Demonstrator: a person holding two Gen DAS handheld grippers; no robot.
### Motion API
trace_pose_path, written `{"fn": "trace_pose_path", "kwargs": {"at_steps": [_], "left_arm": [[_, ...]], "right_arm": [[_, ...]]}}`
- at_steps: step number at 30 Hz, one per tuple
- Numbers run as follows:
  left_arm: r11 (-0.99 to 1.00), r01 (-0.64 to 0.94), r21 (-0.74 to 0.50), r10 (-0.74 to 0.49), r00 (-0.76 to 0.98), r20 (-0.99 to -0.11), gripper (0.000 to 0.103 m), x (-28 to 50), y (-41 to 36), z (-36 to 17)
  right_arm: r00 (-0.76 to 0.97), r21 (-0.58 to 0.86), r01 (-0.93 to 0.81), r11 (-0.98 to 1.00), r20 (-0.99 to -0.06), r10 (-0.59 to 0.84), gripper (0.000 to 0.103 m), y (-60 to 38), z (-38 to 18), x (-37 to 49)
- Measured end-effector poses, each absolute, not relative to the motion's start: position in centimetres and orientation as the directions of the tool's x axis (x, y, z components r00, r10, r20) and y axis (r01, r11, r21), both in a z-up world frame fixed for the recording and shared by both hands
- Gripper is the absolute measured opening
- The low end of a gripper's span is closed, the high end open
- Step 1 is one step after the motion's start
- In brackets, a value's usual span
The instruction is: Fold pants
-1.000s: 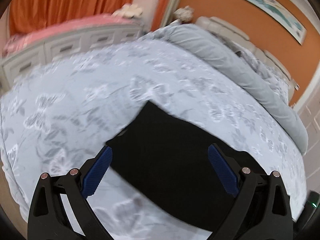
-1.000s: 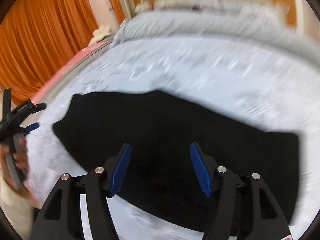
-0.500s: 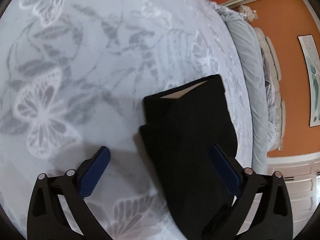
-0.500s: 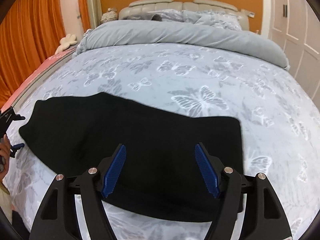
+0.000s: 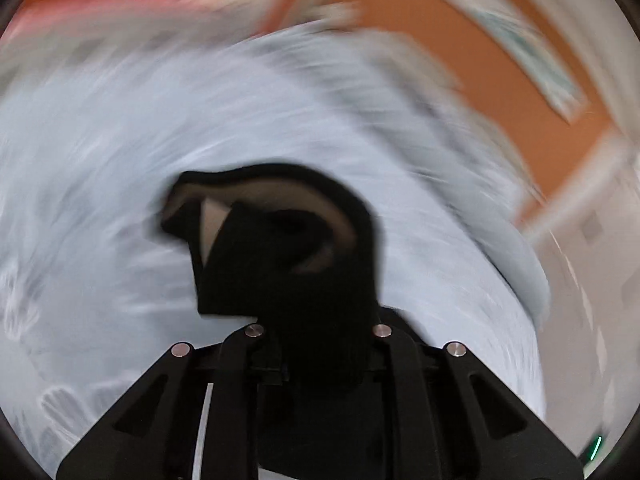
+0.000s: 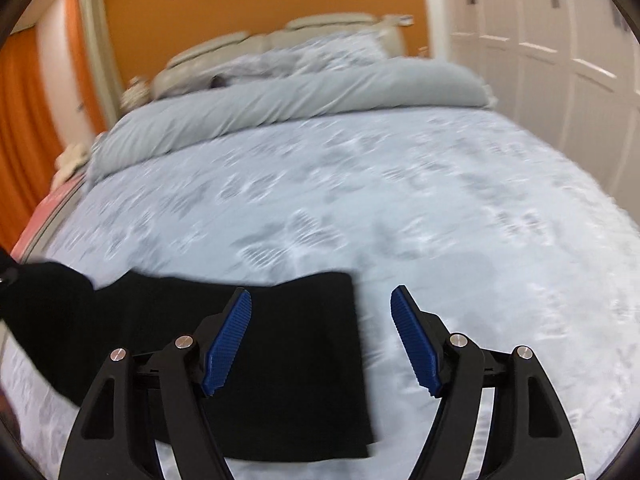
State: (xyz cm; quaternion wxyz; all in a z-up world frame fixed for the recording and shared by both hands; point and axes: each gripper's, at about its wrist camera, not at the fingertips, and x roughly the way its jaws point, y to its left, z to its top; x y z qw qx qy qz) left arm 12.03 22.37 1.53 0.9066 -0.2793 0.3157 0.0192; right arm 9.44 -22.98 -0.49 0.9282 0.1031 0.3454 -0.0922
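Observation:
The black pants [image 6: 288,364] lie folded lengthwise on the butterfly-print bedspread [image 6: 400,208]. My left gripper [image 5: 316,332] is shut on the pants' waistband end [image 5: 288,264] and holds it lifted off the bed; the pale inner lining shows and the view is motion-blurred. In the right wrist view the lifted end rises at the far left [image 6: 44,292]. My right gripper [image 6: 320,340] is open and empty, hovering over the pants' right edge, its left fingertip [image 6: 232,336] above the cloth and its right one above the bedspread.
A rolled grey duvet [image 6: 280,100] and pillows lie at the head of the bed by the cream headboard [image 6: 272,36]. Orange curtains [image 6: 20,128] hang at the left. White wardrobe doors [image 6: 560,60] stand at the right.
My left gripper has closed on the waistband end and lifted it, swinging fast. My right gripper has shifted right, toward the pants' right edge, still open.

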Motion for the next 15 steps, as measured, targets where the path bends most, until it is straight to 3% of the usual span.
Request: {"fn": "trace_pose_path", "kwargs": {"at_steps": [2,4,5,6,7,10,11,12,15], "left_arm": [[0.906,-0.016,-0.424,-0.244,0.798,-0.551,0.02,11.3,14.4,4.0],[0.907,0.162,-0.389,-0.37,0.747,-0.552,0.039,10.7,7.4,3.9],[0.902,0.229,-0.366,-0.414,0.702,-0.58,0.053,10.4,4.2,3.0],[0.904,0.26,-0.339,-0.422,0.662,-0.62,0.059,10.0,1.8,1.9],[0.9,0.283,-0.331,-0.434,0.632,-0.642,0.073,9.6,0.6,1.1],[0.878,0.333,-0.345,-0.479,0.575,-0.664,0.081,8.0,-0.5,-0.2],[0.88,0.322,-0.35,-0.475,0.586,-0.656,0.089,7.8,0.2,0.0],[0.881,0.304,-0.363,-0.473,0.608,-0.638,0.095,7.2,1.4,0.4],[0.85,0.254,-0.462,-0.497,0.676,-0.544,0.098,6.1,6.6,2.0]], "right_arm": [[0.748,0.131,0.272,0.953,-0.652,-0.124,0.07,-24.1,-0.2,9.2],[0.743,0.152,0.273,0.95,-0.66,-0.108,0.07,-24.8,-0.4,9.2],[0.741,0.16,0.27,0.95,-0.664,-0.098,0.07,-24.9,-0.5,9.2],[0.738,0.164,0.263,0.951,-0.669,-0.089,0.07,-24.9,-0.6,9.3],[0.736,0.168,0.252,0.953,-0.672,-0.076,0.07,-24.8,-0.6,9.3],[0.736,0.171,0.215,0.962,-0.675,-0.045,0.074,-24.2,-0.5,9.5],[0.734,0.167,0.204,0.965,-0.678,-0.038,0.077,-23.9,-0.6,9.6],[0.728,0.162,0.187,0.969,-0.685,-0.026,0.08,-23.5,-0.8,9.8],[0.691,0.174,0.15,0.973,-0.722,0.022,0.081,-22.7,-1.8,10.4]]}}
